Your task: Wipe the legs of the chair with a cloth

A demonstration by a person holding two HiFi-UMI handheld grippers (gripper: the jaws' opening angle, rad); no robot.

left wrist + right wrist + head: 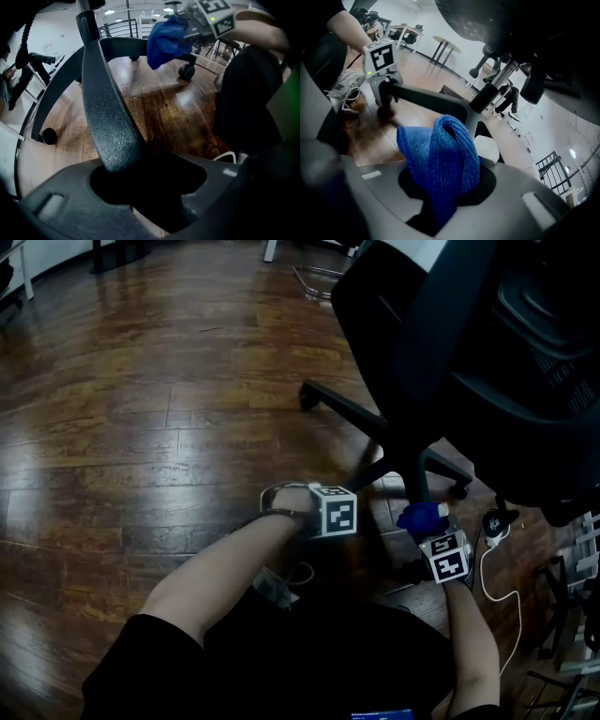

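1. A wooden floor (141, 409) lay under everything.
2. The black chair (469, 343) overhung its own base, hiding the hub in the head view.
3. One chair leg (105, 108) ran between the left gripper's (136, 176) jaws, apparently clamped.
4. The right gripper (445, 192) pinched the blue cloth (440, 150) near the base.
5. A white cable (497, 587) trailed beside it.

a: what's showing blue beside the chair (450, 343)?
b: the cloth (440, 159), ribbed. the chair is looking black, its leg (105, 117) showing pebbled dark grey.
a: and under the chair?
b: the floor (141, 427) is showing brown wood grain; the marker cubes (334, 511) beside the chair are showing black-and-white squares.
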